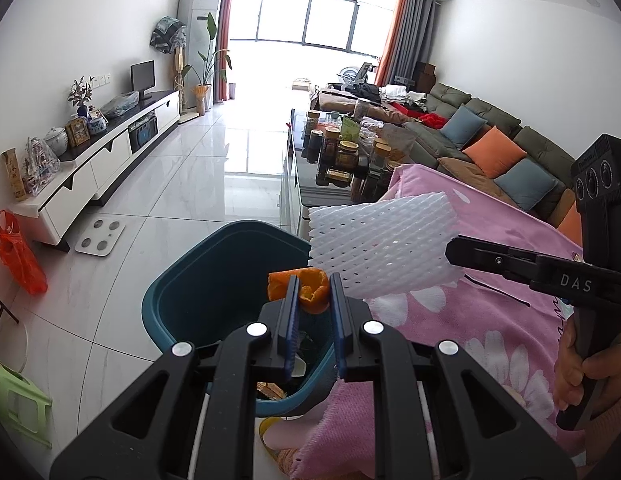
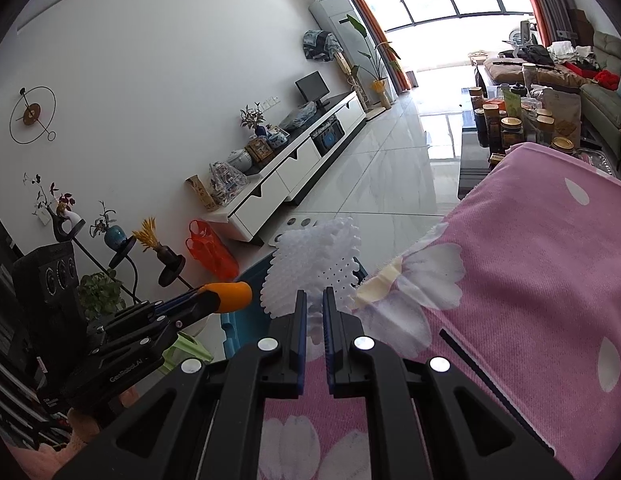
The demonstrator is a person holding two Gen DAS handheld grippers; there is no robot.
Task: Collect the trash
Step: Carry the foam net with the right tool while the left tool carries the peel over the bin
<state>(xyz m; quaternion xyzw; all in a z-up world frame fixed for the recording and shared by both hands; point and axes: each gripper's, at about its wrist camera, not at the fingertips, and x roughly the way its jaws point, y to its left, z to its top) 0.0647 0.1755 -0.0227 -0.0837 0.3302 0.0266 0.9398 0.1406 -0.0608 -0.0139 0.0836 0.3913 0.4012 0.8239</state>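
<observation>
My left gripper [image 1: 314,284] is shut on a piece of orange peel [image 1: 310,294] and holds it above the open teal trash bin [image 1: 182,300] on the floor. The bin has some scraps at its bottom. My right gripper [image 2: 314,294] is shut on a white foam fruit net [image 2: 314,258], which hangs over the edge of the pink flowered blanket [image 2: 530,280]. In the left wrist view the net [image 1: 382,244] sits just right of the bin, with the right gripper [image 1: 452,250] clamped on its right edge. The right wrist view shows the left gripper [image 2: 202,296] with the peel [image 2: 232,295] at left.
The pink blanket [image 1: 490,328] covers a surface beside the bin. Beyond it stands a dark glass coffee table [image 1: 306,184] crowded with jars, and a sofa [image 1: 510,136] with cushions. A white TV cabinet [image 1: 110,160], an orange plastic bag [image 1: 18,256], a scale [image 1: 100,236] and a green stool [image 1: 14,396] line the left.
</observation>
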